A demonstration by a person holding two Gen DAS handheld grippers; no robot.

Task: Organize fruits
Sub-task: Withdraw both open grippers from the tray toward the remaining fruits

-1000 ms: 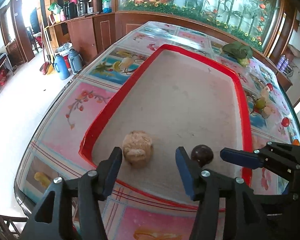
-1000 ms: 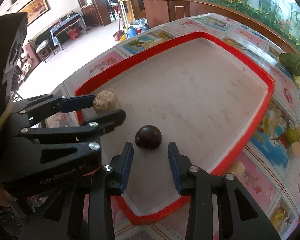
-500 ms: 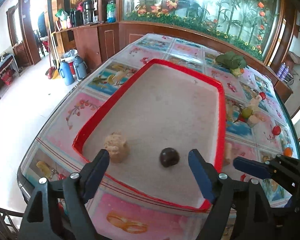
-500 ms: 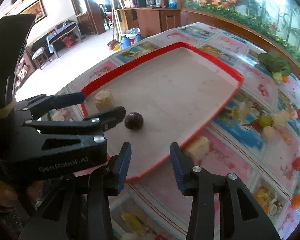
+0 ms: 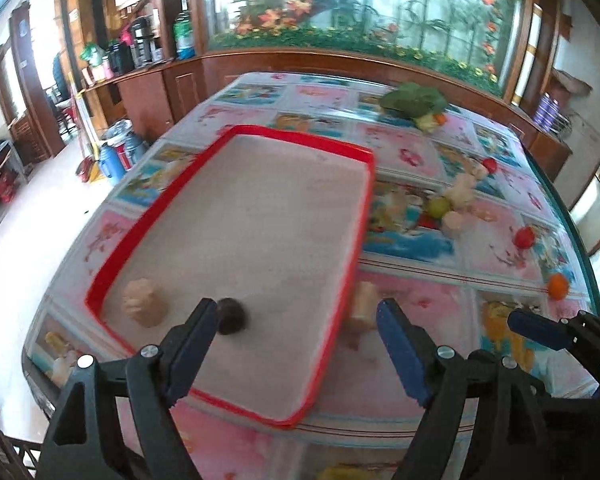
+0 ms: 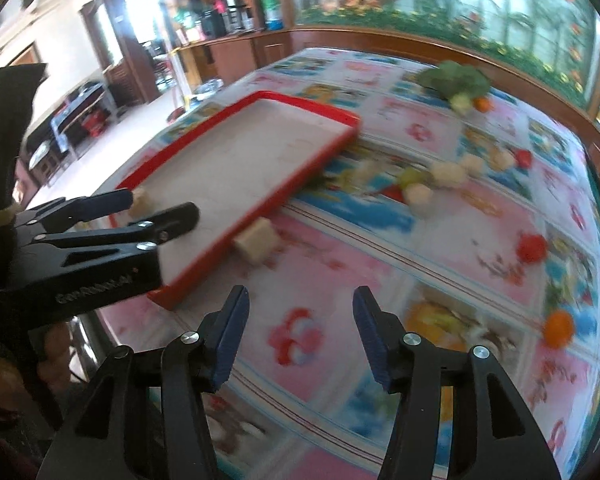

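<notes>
A red-rimmed tray [image 5: 364, 216] [image 6: 312, 160] lies on the patterned table. In it sit a tan lumpy fruit [image 5: 143, 304] and a dark round fruit [image 5: 232, 316] near its front edge. A pale cut fruit piece [image 5: 362, 300] [image 6: 258, 242] lies on the table just right of the tray. My left gripper [image 5: 296, 332] is open and empty, above the tray's front right corner. My right gripper [image 6: 300, 328] is open and empty over the bare table, right of the tray. More loose fruits, among them a green one [image 5: 438, 206], red ones [image 6: 532, 248] and an orange one [image 6: 558, 328], lie further right.
A leafy green vegetable [image 5: 414, 102] lies at the table's far side. A wooden counter and a glass planter wall stand behind the table. The table's front edge is close under both grippers. Thermos jugs [image 5: 114, 158] stand on the floor at left.
Both grippers have pulled back and swung right, away from the two fruits in the tray. Both jaws have opened wider. The right gripper now faces the table beside the tray.
</notes>
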